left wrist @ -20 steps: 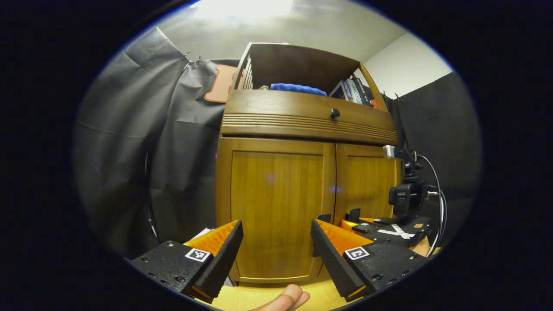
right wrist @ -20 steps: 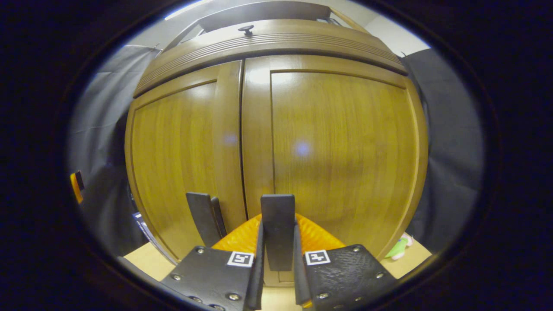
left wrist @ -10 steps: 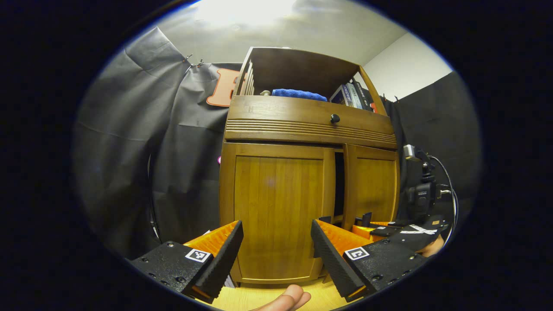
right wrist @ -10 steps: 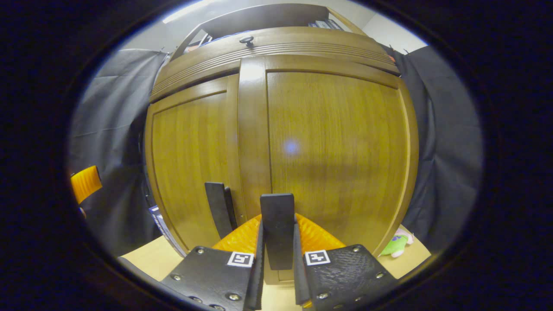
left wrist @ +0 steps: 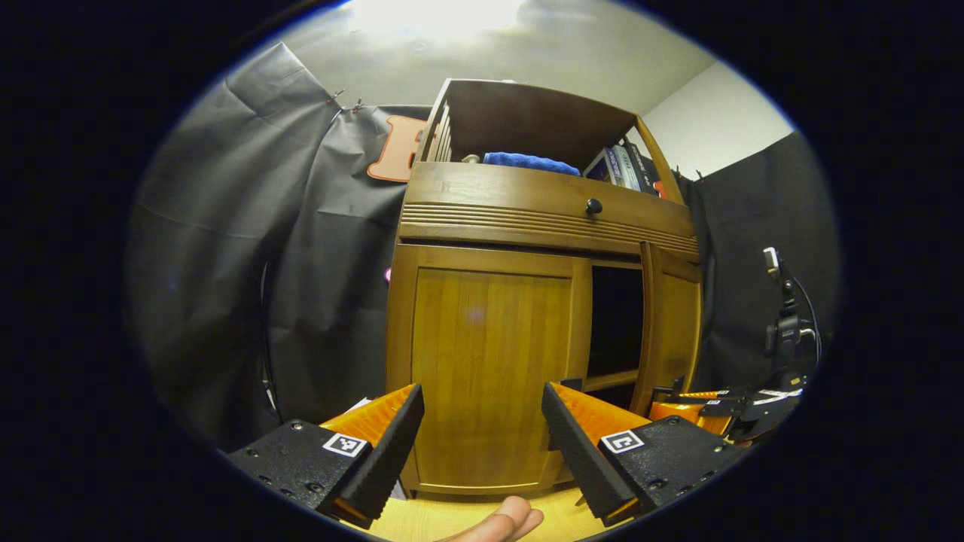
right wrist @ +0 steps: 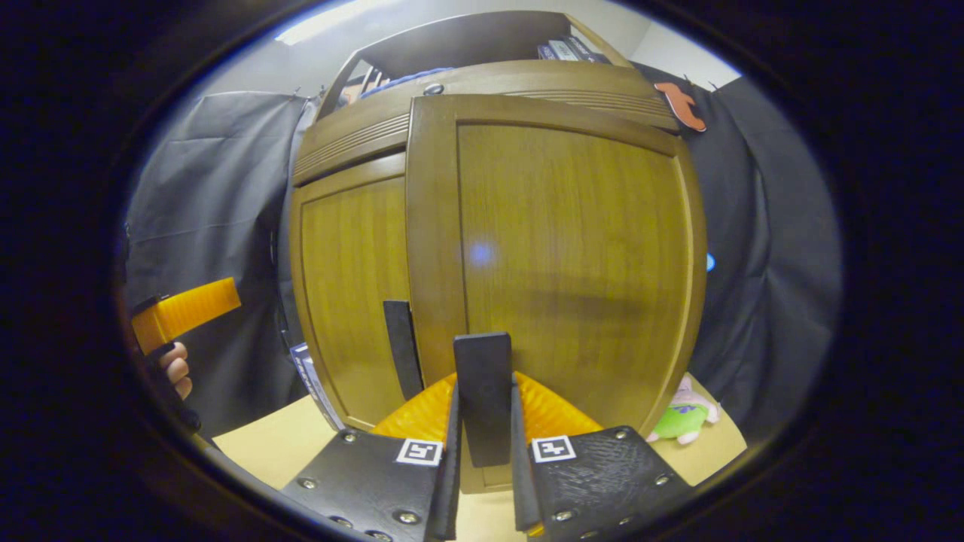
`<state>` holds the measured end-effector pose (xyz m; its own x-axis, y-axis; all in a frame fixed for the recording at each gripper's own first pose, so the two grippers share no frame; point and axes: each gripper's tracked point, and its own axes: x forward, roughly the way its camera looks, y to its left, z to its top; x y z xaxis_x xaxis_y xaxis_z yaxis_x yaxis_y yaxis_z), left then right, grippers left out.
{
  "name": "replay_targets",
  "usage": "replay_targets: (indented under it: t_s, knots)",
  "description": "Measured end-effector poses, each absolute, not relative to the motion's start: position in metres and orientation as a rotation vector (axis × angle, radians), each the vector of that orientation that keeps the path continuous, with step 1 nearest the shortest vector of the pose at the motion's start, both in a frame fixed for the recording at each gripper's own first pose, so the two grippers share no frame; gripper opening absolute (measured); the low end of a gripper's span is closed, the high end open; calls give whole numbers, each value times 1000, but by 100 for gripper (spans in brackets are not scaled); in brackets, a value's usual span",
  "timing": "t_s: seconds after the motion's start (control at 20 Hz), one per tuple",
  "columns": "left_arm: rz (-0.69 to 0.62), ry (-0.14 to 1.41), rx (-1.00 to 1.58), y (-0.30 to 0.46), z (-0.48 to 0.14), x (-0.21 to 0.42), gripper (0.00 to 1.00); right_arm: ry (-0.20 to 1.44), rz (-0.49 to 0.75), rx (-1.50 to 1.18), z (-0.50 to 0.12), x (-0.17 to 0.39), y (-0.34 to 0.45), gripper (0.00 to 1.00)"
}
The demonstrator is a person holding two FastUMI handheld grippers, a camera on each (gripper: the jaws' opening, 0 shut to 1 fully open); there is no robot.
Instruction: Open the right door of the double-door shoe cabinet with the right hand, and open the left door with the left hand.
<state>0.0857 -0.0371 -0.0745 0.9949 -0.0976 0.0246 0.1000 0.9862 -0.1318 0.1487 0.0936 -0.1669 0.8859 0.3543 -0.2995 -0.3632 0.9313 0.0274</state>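
Clamping the right door's (right wrist: 572, 248) dark handle (right wrist: 483, 399), the right gripper (right wrist: 483, 452) has both fingers (right wrist: 449, 444) pressed on it from either side. That door has swung out a fair bit since a second ago: back then it sat flush with the left door (left wrist: 489, 369), half a second ago there was just a thin slit, and now the left gripper view shows a wide dark opening (left wrist: 615, 320) between the two. The right gripper has drifted off to the right edge of that view with it. The left gripper (left wrist: 482, 444) hasn't really moved, its fingers (left wrist: 392, 444) spread wide and holding nothing, parked in front of the left door, which is still shut. The cabinet (left wrist: 527, 214) stands on the table (right wrist: 263, 444), with a blue cloth (left wrist: 531, 161) on its top shelf.
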Motion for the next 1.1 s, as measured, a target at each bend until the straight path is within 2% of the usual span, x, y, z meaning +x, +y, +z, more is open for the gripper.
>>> replay_targets:
  t_s: [0.2, 1.1]
  knots:
    - [-86, -42, -148, -34, -69, 83, 98, 304, 379, -31, -165, 140, 87, 29]
    - [-124, 22, -154, -51, -84, 81, 98, 291, 364, -17, -152, 117, 55, 29]
